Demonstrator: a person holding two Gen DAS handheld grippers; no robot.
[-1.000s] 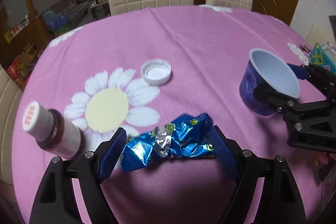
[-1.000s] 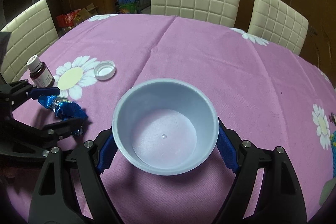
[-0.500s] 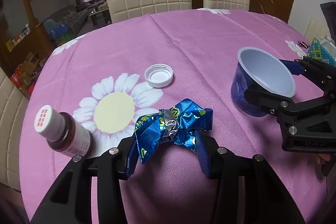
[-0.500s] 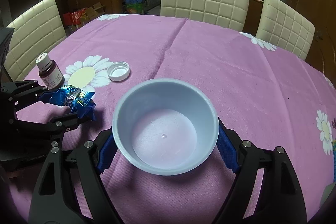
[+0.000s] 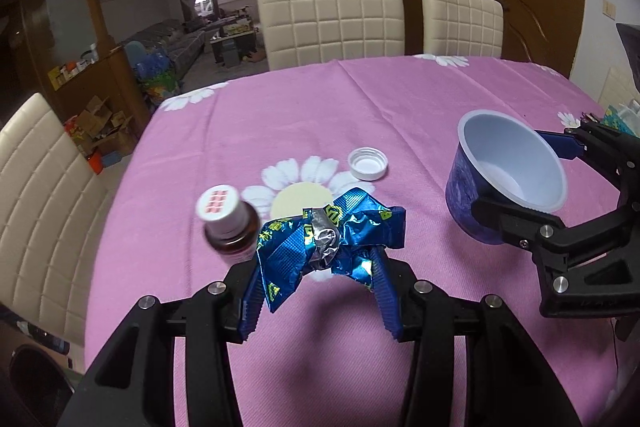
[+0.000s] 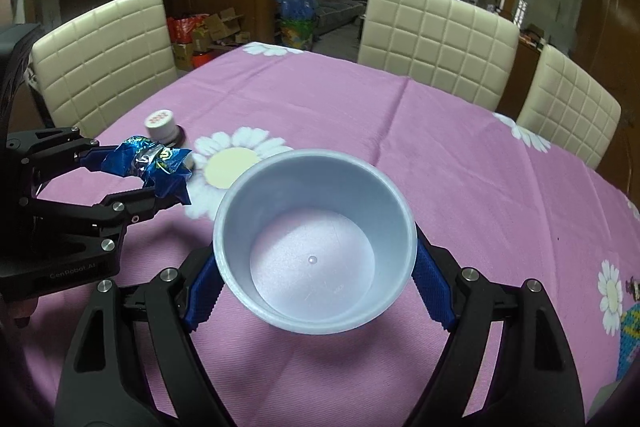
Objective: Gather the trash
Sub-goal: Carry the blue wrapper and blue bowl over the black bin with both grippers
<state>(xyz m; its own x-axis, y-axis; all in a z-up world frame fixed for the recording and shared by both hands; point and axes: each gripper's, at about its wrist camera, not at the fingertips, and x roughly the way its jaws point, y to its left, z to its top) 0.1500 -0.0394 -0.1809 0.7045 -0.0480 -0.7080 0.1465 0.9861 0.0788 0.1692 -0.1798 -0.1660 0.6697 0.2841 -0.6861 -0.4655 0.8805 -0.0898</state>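
Observation:
My left gripper [image 5: 320, 287] is shut on a crumpled blue foil wrapper [image 5: 326, 237] and holds it lifted off the pink tablecloth. The same wrapper [image 6: 150, 163] shows at the left of the right wrist view, between the left gripper's [image 6: 132, 175] blue pads. My right gripper [image 6: 314, 279] is shut on an empty plastic cup [image 6: 314, 251], blue outside and pale inside, held upright above the table. From the left wrist view the cup [image 5: 508, 179] hangs to the right of the wrapper, with the right gripper [image 5: 532, 179] on it.
A small brown bottle with a white cap [image 5: 228, 223] stands just left of the wrapper. A white lid [image 5: 368, 165] lies by a daisy print [image 5: 300, 193] on the table [image 5: 400, 107]. Cream chairs [image 5: 332, 19] ring the table. Colourful items [image 5: 618, 115] sit at its right edge.
The left gripper closed on the wrapper and lifted it off the cloth. Both grippers rose and drew back, and the cup went up with the right one.

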